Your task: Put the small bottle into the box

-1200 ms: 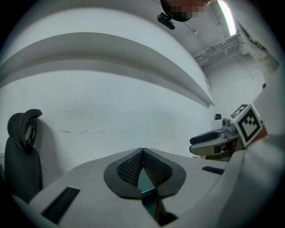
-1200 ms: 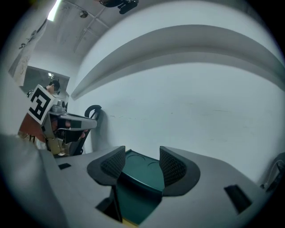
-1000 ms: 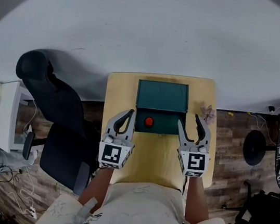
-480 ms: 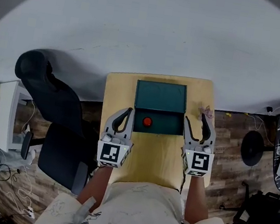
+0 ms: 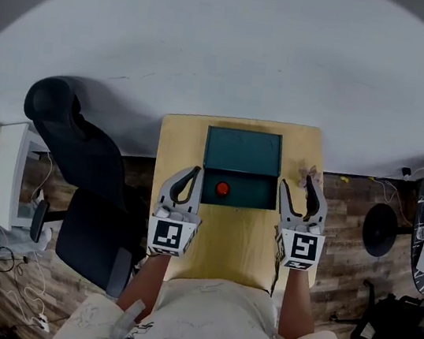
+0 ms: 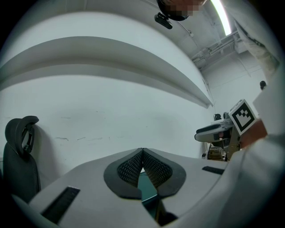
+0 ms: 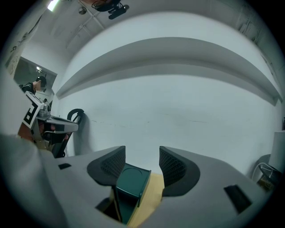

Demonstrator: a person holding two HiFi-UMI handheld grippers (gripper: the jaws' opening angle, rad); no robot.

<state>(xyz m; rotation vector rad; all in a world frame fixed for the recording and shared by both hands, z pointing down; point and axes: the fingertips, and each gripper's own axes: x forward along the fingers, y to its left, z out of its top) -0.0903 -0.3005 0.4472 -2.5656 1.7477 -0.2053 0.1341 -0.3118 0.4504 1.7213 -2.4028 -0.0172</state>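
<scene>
A dark green box (image 5: 243,152) stands open at the table's far middle, its lid laid back. In its near half lies a small thing with a round red top (image 5: 223,189), likely the small bottle. My left gripper (image 5: 196,172) is shut and empty, just left of the box. My right gripper (image 5: 298,188) is open and empty, just right of the box. In the left gripper view the jaws (image 6: 142,152) meet above a strip of the green box (image 6: 147,187). In the right gripper view the box (image 7: 131,182) sits low between the open jaws (image 7: 142,161).
The wooden table (image 5: 233,240) is small, and its edges lie close to both grippers. A small pinkish thing (image 5: 305,171) lies by the right gripper's far finger. A black office chair (image 5: 78,159) stands to the left. A white wall is straight ahead.
The right gripper has shifted a little to the right, nearer the pinkish thing. The left gripper has hardly moved.
</scene>
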